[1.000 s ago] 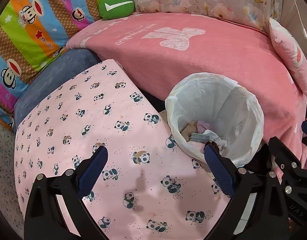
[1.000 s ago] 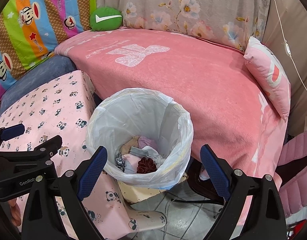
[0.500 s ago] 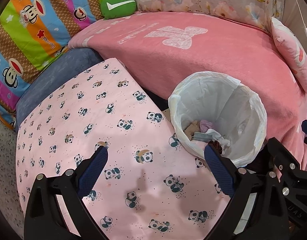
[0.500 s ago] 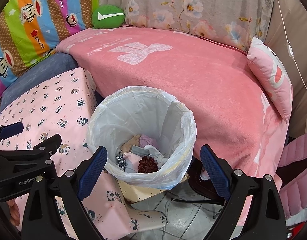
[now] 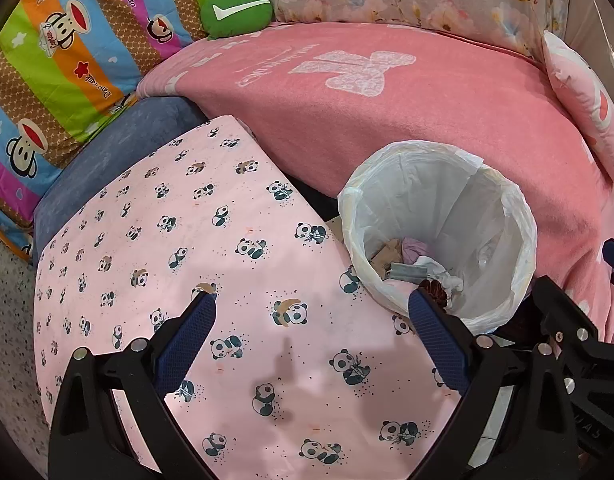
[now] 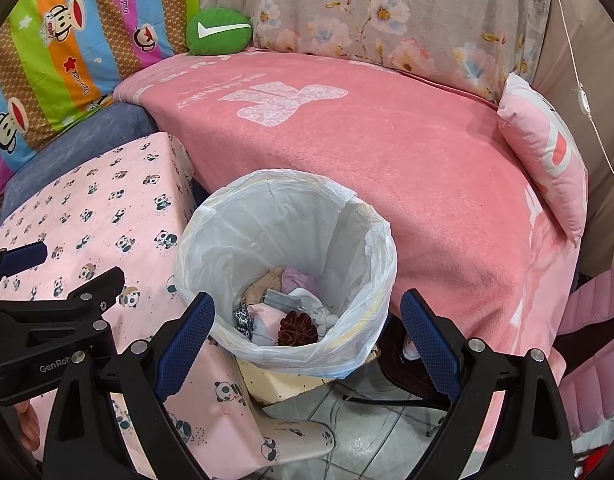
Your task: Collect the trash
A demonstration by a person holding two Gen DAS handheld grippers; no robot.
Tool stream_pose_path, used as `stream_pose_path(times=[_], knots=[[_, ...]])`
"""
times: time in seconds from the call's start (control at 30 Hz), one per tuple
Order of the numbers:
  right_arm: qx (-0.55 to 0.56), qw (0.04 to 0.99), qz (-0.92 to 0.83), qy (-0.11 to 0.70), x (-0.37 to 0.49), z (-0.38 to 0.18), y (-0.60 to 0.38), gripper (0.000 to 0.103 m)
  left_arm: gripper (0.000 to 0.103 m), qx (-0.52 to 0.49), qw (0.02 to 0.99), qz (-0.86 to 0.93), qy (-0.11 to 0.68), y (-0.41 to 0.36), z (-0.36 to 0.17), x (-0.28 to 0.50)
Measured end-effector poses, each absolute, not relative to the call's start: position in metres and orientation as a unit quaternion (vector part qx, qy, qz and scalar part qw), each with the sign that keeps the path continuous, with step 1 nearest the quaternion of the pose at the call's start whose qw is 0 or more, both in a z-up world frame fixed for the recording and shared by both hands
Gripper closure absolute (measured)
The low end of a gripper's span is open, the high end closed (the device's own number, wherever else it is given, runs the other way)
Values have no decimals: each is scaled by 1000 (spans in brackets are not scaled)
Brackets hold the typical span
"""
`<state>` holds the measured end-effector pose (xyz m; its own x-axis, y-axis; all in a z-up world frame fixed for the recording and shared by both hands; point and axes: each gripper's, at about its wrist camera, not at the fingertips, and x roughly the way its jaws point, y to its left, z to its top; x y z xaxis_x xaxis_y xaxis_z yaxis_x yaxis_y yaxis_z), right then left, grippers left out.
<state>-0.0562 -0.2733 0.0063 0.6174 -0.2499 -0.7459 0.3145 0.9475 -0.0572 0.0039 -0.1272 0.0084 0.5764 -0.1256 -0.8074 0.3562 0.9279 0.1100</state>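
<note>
White-lined trash bin [image 6: 285, 216] holds scraps; left gripper [image 5: 313, 308] and right gripper [image 6: 307, 310] fingers spread, empty.

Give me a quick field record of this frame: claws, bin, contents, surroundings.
left claw: open, empty, over the panda-print cloth
right claw: open, empty, above the trash bin
bin liner: white plastic bag, folded over the rim
bin contents: crumpled paper and fabric scraps, a dark red scrunchie
bin position: on the floor between the panda-print surface and the pink blanket
panda-print surface: no loose trash visible
background: green cushion, pink pillow
</note>
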Motion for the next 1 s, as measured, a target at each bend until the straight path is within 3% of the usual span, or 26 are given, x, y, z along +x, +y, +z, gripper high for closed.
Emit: stream_pose_path(times=[1.0], knots=[[39, 898, -155, 410, -56, 4, -273, 11, 10, 133, 877, -136, 441, -125, 6, 3]])
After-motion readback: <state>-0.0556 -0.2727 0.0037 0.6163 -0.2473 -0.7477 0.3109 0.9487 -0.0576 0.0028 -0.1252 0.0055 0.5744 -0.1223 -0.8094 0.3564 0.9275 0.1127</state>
